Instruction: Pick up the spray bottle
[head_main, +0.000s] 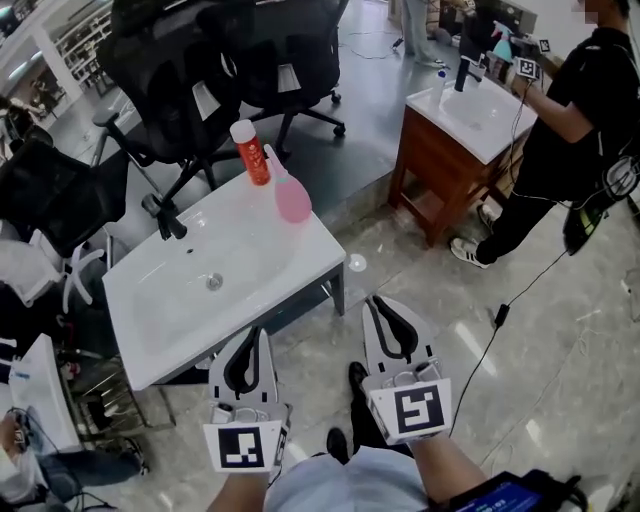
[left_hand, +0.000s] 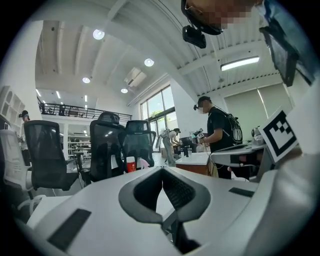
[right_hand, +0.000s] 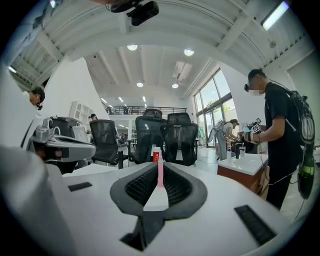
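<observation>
**Bottle far ahead, right gripper aimed at it**

Spray bottle (head_main: 293, 200) stands upright on the far right corner of the sink (head_main: 305, 262), just right of a red can (head_main: 251, 155). I have both grippers well short of it, side by side near the body, held about level and pointing far. It's far and left of the right gripper (head_main: 378, 302), and far and slightly right of the left gripper (head_main: 251, 333). Neither looks clearly nearer. In the right gripper view it sits dead centre in the jaw slit, so I judge right the better pick. Right jaws are all but closed and empty. Left jaws are together and empty.
</observation>
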